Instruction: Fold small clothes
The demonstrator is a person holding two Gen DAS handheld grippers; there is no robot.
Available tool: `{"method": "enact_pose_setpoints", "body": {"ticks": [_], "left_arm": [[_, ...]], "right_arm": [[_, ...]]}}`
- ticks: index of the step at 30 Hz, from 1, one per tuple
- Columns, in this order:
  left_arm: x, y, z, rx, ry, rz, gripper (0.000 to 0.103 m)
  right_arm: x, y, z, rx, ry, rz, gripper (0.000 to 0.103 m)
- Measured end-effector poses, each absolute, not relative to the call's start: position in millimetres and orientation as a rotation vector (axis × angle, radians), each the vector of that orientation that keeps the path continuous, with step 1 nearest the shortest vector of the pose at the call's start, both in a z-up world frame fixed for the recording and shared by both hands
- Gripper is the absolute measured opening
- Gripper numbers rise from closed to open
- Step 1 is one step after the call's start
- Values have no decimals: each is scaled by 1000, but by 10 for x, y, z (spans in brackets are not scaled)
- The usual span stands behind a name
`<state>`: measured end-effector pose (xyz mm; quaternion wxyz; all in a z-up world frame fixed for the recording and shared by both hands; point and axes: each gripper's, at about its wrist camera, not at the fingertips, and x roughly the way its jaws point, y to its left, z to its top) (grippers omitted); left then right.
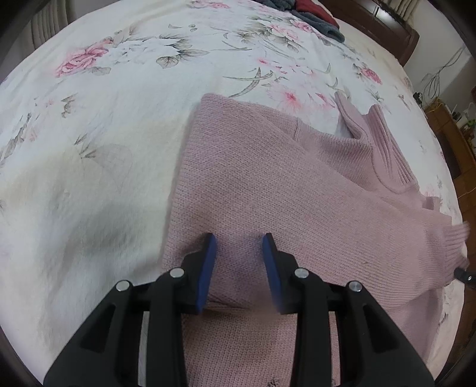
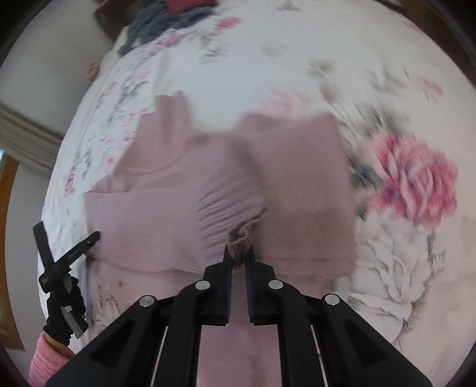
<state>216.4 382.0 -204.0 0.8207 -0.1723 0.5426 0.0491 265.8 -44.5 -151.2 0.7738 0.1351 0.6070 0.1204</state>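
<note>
Blue-padded fingers of my left gripper (image 1: 239, 238) stand wide apart with nothing between them, hovering above the near left part of the pink knitted sweater (image 1: 267, 178). That sweater lies partly folded on the bed's floral sheet (image 1: 104, 119), toward the right half of the bed as my left camera sees it, with bare sheet stretching off to the left edge. Its ribbed collar (image 1: 383, 143) sticks up toward the far right, and a ribbed cuff (image 1: 455, 238) trails off at the right side.

From my right camera, the left gripper (image 2: 68, 256) appears at the sweater's (image 2: 154, 208) left border, held in a black-gloved hand (image 2: 64, 312) with a pink sleeve (image 2: 44, 360) below it; its jaws are spread there too. Moving right, my right gripper (image 2: 239, 253) has its jaws drawn narrow, pinching a bunched bit of the sweater's ribbed knit (image 2: 241, 235) between the pads. This view is blurred, so I cannot tell which part of the garment that bunch is. Further right, a large pink rose on the sheet (image 2: 416, 178) sits beside the sweater's right border.

Toward the far edge of the bed lies a heap of dark grey and red clothes (image 1: 312, 15).
</note>
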Motion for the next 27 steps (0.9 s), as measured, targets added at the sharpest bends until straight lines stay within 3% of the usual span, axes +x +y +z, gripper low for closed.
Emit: {"method": "enact_pose_setpoints", "body": {"ticks": [4,9,15,27], "left_arm": [[2170,3799,-2038,-346,1159,105,33],[2194,3776,-1911,-320,1174,132,35],[2227,3301,-1589,-205,1097,36,57],[2226,3160,-1980,-116,1154,-21,57]], "right_arm": [[2580,-649,-1799,289,1373,199,10],[2496,-766,-1605,268,1314,166,13],[2623,-560,-1352,252,1236,274,21],[2721,-531,-1887,242,1301,259,21]]}}
